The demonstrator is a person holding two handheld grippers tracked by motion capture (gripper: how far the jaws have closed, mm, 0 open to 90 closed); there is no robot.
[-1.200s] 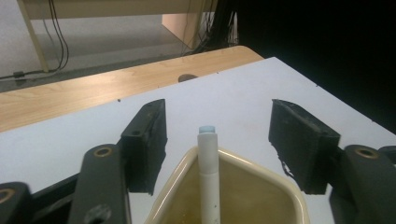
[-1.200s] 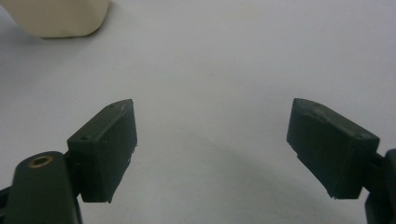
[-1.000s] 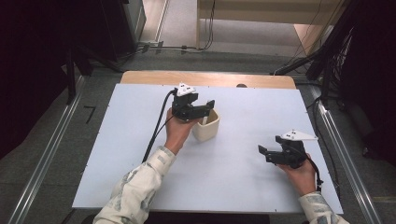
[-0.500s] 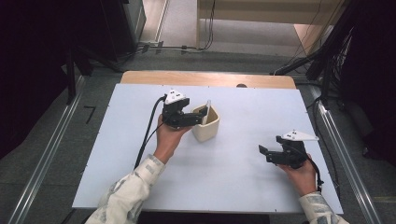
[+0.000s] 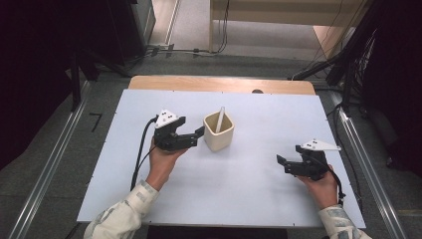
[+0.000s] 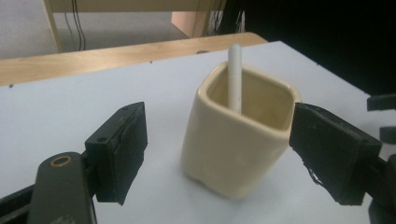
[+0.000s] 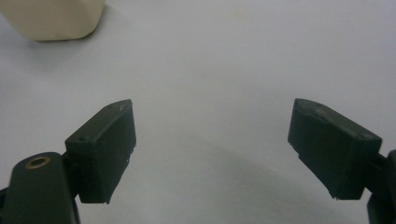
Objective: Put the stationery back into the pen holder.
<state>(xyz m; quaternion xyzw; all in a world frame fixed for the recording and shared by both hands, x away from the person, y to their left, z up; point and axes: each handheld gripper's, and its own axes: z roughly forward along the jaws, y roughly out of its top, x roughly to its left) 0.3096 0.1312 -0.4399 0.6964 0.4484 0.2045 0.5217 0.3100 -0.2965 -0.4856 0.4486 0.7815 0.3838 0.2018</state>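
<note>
Left jaws: released and wide; they have just been opening. In the left gripper view the cup (image 6: 238, 140) stands ahead of them in line with the gap, the pads apart from its walls.
Left gripper (image 5: 196, 135): just left of the cup in the high view, tips close to its left wall; touching or not cannot be told from there.
Right jaws: released, wide apart, with bare tabletop between them in the right gripper view.
Right gripper (image 5: 281, 164): near right part of the tabletop (image 5: 259, 194), well apart from the cup, pointing left.
Cup: cream, square with rounded corners, upright, around the middle of the tabletop and a little to the far side.
Stick (image 5: 219, 119): white, thin, standing in the cup and leaning on its far wall, top end above the rim.
Counts: one cup, one stick, two grippers, two hands.
Cut off: in the right gripper view the cup (image 7: 53, 18) shows as a base corner at the top left edge.
Hidden: the stick's lower end, inside the cup.
Hard to make out: what the stick is.
</note>
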